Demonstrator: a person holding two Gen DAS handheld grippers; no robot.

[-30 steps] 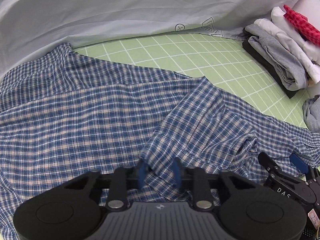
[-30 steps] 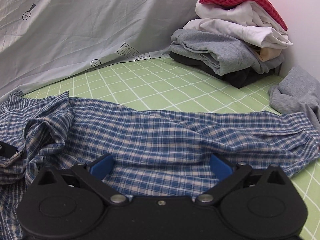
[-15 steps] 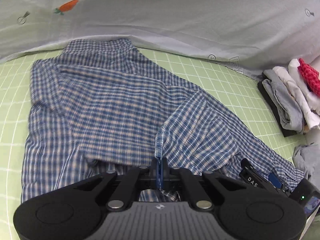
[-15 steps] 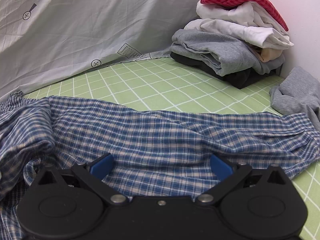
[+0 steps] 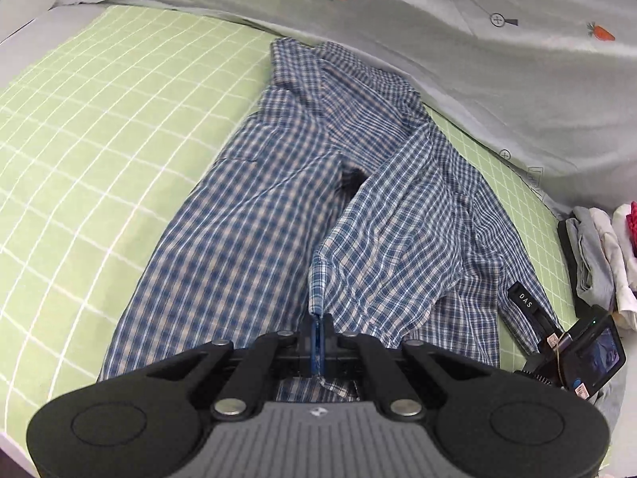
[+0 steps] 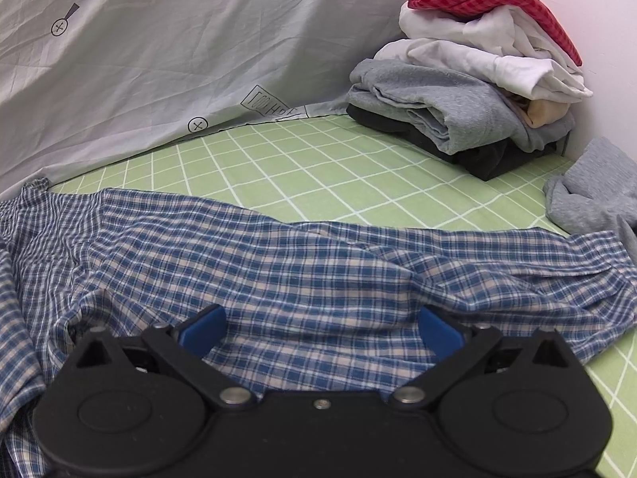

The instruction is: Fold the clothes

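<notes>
A blue plaid shirt (image 5: 278,207) lies spread on the green grid sheet (image 5: 99,119). My left gripper (image 5: 317,324) is shut on the shirt's front edge and holds that edge raised above the rest of the cloth. The same shirt (image 6: 298,263) fills the lower half of the right wrist view. My right gripper (image 6: 320,328) is open, its blue pads wide apart just over the cloth, holding nothing. It also shows at the lower right of the left wrist view (image 5: 557,330), resting low beside the shirt.
A stack of folded clothes (image 6: 469,91), red check on top, stands in the far right corner by the wall. A loose grey garment (image 6: 593,191) lies right of the shirt. A pale grey sheet with carrot prints (image 5: 438,40) rises behind the bed.
My left gripper closed on the shirt's edge and lifted it up and back, so the view now looks down the whole shirt. The cloth at the right gripper's left side was drawn away and flattened.
</notes>
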